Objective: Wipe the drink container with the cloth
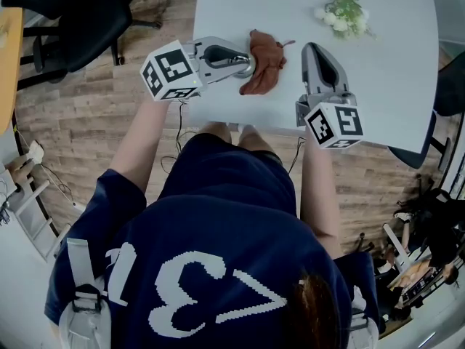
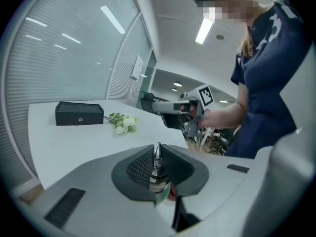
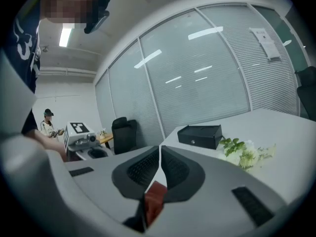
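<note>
**Container in the left jaws, cloth lying loose beside it**

The drink container [image 2: 157,176] looks to us like polished steel, with a small cap and a wire loop on top. We judge it stiff, fairly light and slippery, so it could turn or slide under a light pinch. The cap and neck seem the sensible place to take hold, since that leaves the body bare for wiping. That is where the left gripper [image 1: 240,58] has it. In the left gripper view the jaws stand narrow, with the pads closed against the cap and the loop rising between them. The rest of the body is hidden by the jaws, so we cannot tell how it lies.

The brown cloth [image 1: 263,60] sits crumpled on the counter [image 1: 392,71], just past the left jaws' tips and right beside the container. It is soft and limp. We would pinch a raised fold, expecting it to drape and drag.

The right gripper [image 1: 314,49] rests on the counter to the right of the cloth, apart from it, with its jaws shut together. A red-brown patch shows low in their gap, and we cannot tell what it is. No wiping contact shows yet.

Farther back lie a sprig of white flowers [image 1: 343,13] and a black box [image 2: 79,113].
</note>
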### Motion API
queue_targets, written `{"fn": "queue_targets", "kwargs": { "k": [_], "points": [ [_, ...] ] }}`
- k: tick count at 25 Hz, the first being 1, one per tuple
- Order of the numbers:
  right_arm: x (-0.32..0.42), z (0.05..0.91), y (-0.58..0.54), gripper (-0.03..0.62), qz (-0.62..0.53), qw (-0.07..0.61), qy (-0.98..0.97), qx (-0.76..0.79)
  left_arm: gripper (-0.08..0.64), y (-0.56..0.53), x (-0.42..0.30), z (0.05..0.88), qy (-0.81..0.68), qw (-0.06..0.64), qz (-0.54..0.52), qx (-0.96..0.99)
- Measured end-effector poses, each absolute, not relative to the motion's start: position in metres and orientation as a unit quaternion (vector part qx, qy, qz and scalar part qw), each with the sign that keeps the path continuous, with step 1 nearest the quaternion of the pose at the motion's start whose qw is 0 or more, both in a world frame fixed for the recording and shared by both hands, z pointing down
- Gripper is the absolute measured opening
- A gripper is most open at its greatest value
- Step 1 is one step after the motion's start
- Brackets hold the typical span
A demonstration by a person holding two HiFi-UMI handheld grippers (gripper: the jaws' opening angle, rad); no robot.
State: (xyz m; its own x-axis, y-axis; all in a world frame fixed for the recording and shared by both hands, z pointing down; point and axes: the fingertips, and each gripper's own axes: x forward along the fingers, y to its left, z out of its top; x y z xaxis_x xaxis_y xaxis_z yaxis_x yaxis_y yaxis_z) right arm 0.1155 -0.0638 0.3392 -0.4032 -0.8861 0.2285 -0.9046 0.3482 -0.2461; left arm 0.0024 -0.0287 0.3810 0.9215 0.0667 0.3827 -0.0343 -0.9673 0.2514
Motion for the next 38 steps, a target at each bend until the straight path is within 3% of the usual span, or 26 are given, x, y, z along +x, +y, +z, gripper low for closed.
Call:
{"fn": "queue_targets", "kwargs": {
  "k": [4, 7, 11, 14, 16, 20, 26, 28, 32, 38],
  "points": [
    [0.084, 0.408, -0.059, 0.035, 0.21, 0.112, -0.844, 0.48, 0.055, -0.054, -0.004, 0.381, -0.082, 0.202, 0.16, 0.963],
    [0.055, 0.468, -0.049, 0.211, 0.224, 0.211, -0.855, 0.418, 0.054, -0.075, -0.013, 0.382, -0.145, 0.261, 0.13, 0.946],
    [0.051, 0.51, -0.042, 0.201, 0.178, 0.305, -0.839, 0.413, 0.052, -0.092, -0.018, 0.381, -0.2, 0.301, 0.103, 0.927],
    [0.068, 0.512, -0.046, 0.07, 0.194, 0.278, -0.825, 0.452, 0.051, -0.098, -0.023, 0.381, -0.225, 0.323, 0.088, 0.915],
    [0.071, 0.509, -0.051, 0.055, 0.245, 0.22, -0.824, 0.462, 0.051, -0.1, -0.028, 0.381, -0.236, 0.335, 0.078, 0.909],
    [0.047, 0.466, -0.074, 0.049, 0.351, 0.023, -0.831, 0.431, 0.052, -0.106, -0.037, 0.383, -0.26, 0.341, 0.063, 0.901],
    [0.0, 0.384, -0.096, 0.046, 0.317, -0.078, -0.866, 0.38, 0.052, -0.113, -0.051, 0.385, -0.298, 0.337, 0.053, 0.891],
    [-0.016, 0.365, -0.098, 0.046, 0.273, -0.063, -0.886, 0.37, 0.052, -0.113, -0.049, 0.385, -0.299, 0.331, 0.059, 0.893],
    [-0.02, 0.38, -0.092, 0.046, 0.167, 0.053, -0.898, 0.404, 0.052, -0.113, -0.053, 0.385, -0.308, 0.326, 0.059, 0.892],
    [0.02, 0.455, -0.078, 0.046, 0.151, 0.167, -0.864, 0.451, 0.052, -0.116, -0.06, 0.388, -0.314, 0.335, 0.053, 0.887]
  ]
}}
